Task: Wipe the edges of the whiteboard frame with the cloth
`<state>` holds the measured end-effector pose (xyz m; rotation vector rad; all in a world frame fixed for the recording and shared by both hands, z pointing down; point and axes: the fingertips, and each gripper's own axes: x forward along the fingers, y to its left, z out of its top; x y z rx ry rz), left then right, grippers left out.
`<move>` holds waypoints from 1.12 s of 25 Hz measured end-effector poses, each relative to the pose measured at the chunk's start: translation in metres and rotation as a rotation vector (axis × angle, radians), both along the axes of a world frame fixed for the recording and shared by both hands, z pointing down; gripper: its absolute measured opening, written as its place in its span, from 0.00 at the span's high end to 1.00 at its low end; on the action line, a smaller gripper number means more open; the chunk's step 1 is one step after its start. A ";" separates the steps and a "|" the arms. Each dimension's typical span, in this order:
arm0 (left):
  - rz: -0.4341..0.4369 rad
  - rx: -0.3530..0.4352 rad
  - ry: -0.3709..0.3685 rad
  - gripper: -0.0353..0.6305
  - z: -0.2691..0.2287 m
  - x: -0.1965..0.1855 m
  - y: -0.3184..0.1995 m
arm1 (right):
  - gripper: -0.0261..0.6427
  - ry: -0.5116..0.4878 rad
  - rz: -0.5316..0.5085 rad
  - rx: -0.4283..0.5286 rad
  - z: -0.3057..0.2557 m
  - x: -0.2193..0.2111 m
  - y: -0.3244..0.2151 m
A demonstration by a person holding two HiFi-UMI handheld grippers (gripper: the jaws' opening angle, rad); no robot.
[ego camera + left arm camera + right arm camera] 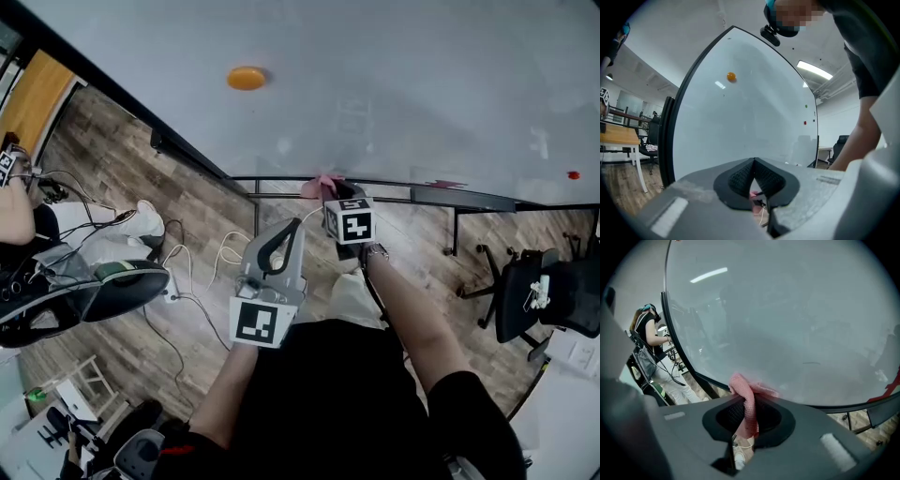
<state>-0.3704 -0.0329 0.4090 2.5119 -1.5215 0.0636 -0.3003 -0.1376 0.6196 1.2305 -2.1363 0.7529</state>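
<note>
The whiteboard (pixel 375 75) fills the top of the head view, and its black frame (pixel 281 180) runs along the lower edge. My right gripper (pixel 336 190) is shut on a pink cloth (pixel 319 185), which presses against that bottom frame edge. In the right gripper view the cloth (pixel 747 404) stands pinched between the jaws, its tip touching the frame (pixel 708 380). My left gripper (pixel 287 231) hangs lower, away from the board, shut with nothing in it. The left gripper view shows the board (pixel 740 117) ahead and the jaws closed together (pixel 753 165).
An orange magnet (pixel 247 78) and a small red one (pixel 573 174) stick to the board. Below are the stand's legs (pixel 456 230), white cables (pixel 202 272) on the wood floor, black office chairs (pixel 525 295) at right, and a seated person (pixel 56 234) at left.
</note>
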 end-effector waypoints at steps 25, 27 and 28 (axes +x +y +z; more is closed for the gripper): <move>0.018 -0.007 -0.018 0.95 0.000 0.076 -0.008 | 0.88 0.003 0.000 -0.008 0.000 0.073 -0.003; 0.023 -0.006 -0.022 0.95 0.001 0.080 -0.009 | 0.88 0.001 0.003 -0.010 0.001 0.077 -0.003; 0.026 -0.007 -0.022 0.95 0.001 0.082 -0.009 | 0.88 0.000 0.006 -0.012 0.002 0.079 -0.003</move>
